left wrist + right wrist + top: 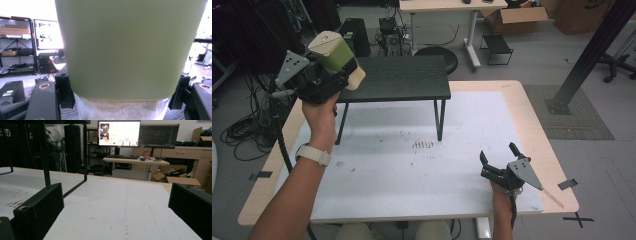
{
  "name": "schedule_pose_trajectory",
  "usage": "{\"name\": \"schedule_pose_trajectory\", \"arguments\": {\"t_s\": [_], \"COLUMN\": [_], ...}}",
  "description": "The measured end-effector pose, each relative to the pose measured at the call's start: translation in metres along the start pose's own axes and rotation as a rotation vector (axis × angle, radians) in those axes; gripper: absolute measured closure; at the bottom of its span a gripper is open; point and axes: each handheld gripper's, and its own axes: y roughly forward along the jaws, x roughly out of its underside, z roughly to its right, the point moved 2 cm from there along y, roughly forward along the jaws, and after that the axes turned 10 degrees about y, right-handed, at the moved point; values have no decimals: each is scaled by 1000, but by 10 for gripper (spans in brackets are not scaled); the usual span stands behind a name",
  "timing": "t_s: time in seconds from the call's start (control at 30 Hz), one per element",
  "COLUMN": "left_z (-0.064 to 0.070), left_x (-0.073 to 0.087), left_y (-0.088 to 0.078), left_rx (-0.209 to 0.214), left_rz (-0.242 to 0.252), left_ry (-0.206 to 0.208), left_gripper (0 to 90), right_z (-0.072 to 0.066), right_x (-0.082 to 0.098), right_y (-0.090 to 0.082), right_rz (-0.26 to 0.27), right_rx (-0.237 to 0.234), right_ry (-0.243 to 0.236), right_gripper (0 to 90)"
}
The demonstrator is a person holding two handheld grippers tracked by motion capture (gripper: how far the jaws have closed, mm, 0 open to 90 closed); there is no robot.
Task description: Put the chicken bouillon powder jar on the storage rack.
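Gripping the green-lidded container (335, 56) tight in my left gripper (319, 82), I hold it up at ten o'clock, over the black shelf's (397, 77) left end. My right gripper (499, 162) rests wide open and empty at four o'clock.

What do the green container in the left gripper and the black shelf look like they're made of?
The green container looks like matte plastic: smooth, even colour, no glare. Its lower part seems translucent, with something pale and grainy behind it; plastic or glass, I can't tell which. The left gripper is clamped on it. The black shelf has a top that looks like dark wood-grain board, faintly streaked, on thin black legs, probably metal.
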Motion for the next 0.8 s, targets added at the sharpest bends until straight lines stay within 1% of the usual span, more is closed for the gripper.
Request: {"name": "schedule_pose_trajectory", "arguments": {"t_s": [0.13, 0.23, 0.4, 0.47, 0.5, 0.63, 0.77, 0.8], "left_z": [0, 1, 1, 2, 2, 0, -2, -2], "left_x": [0, 0, 0, 1, 2, 6, 11, 13], "left_y": [13, 21, 37, 44, 47, 60, 68, 69], "left_rx": [-4, -6, -21, -44, -47, -60, -72, -78], "left_rz": [-24, -31, -73, -103, -116, -161, -195, -203], "left_ry": [-6, -17, -7, 12, 12, 2, -28, -28], "left_gripper": [297, 297, 297, 297, 297, 297, 297, 297], "right_z": [0, 0, 0, 0, 0, 0, 0, 0], "right_x": [0, 0, 0, 0, 0, 0, 0, 0], "right_y": [0, 0, 0, 0, 0, 0, 0, 0], "right_rz": [1, 2, 2, 2, 2, 3, 4, 4], "right_rx": [0, -1, 0, 0, 0, 0, 1, 0], "right_ry": [-1, 2, 2, 1, 2, 1, 2, 2], "right_gripper": [0, 0, 0, 0, 0, 0, 0, 0]}}
